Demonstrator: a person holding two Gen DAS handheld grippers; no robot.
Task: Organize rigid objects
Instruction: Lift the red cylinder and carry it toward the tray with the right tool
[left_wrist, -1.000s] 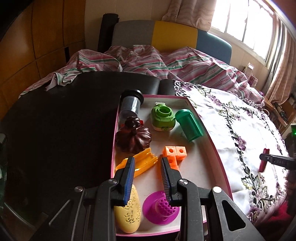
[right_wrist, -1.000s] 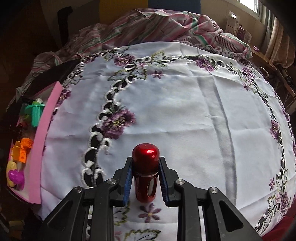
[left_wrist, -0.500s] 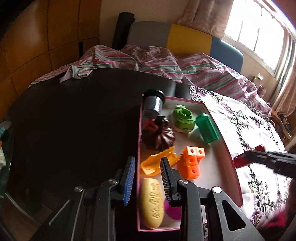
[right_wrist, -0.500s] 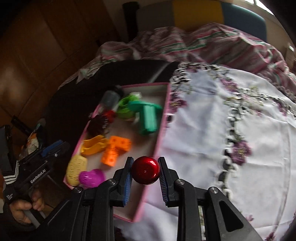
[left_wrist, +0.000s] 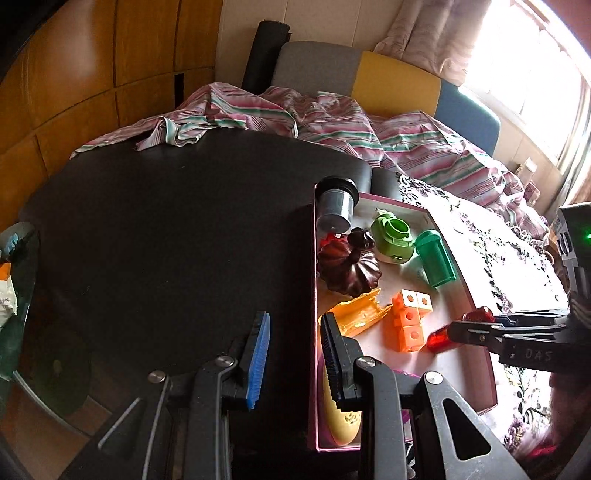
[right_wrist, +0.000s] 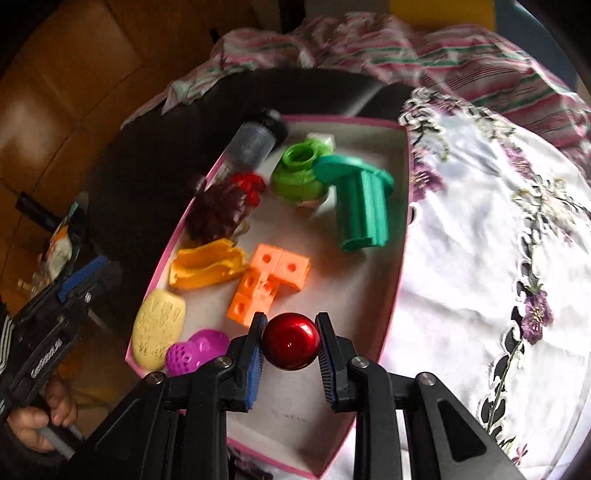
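The right gripper (right_wrist: 290, 349) pinches a glossy red metal cylinder (right_wrist: 290, 340) between its blue-padded fingers, low in the centre of the right wrist view. The cylinder hangs over the bare lower part of a shallow pink-rimmed tray (right_wrist: 400, 258), just below an orange block cluster (right_wrist: 267, 278). In the left wrist view the same cylinder (left_wrist: 441, 336) shows at the right, clamped crosswise in the black jaws beside the orange blocks (left_wrist: 408, 321).

The tray holds more pieces. A dark green ribbed cup (right_wrist: 364, 201) lies on its side at the upper right, with a light green round piece (right_wrist: 297, 173) beside it. A grey cylinder with a black cap (right_wrist: 255, 138) leans on the upper left rim. Below these sit a dark brown ridged piece (right_wrist: 216, 214), an orange-yellow curved piece (right_wrist: 207, 267), a pale yellow oval (right_wrist: 159, 328) and a magenta perforated piece (right_wrist: 195, 350).

The left gripper (left_wrist: 293, 360) holds nothing. Its fingers stand a little apart over the tray's left rim and the dark tabletop (left_wrist: 166, 240). A white embroidered cloth (right_wrist: 480, 240) covers the surface right of the tray.
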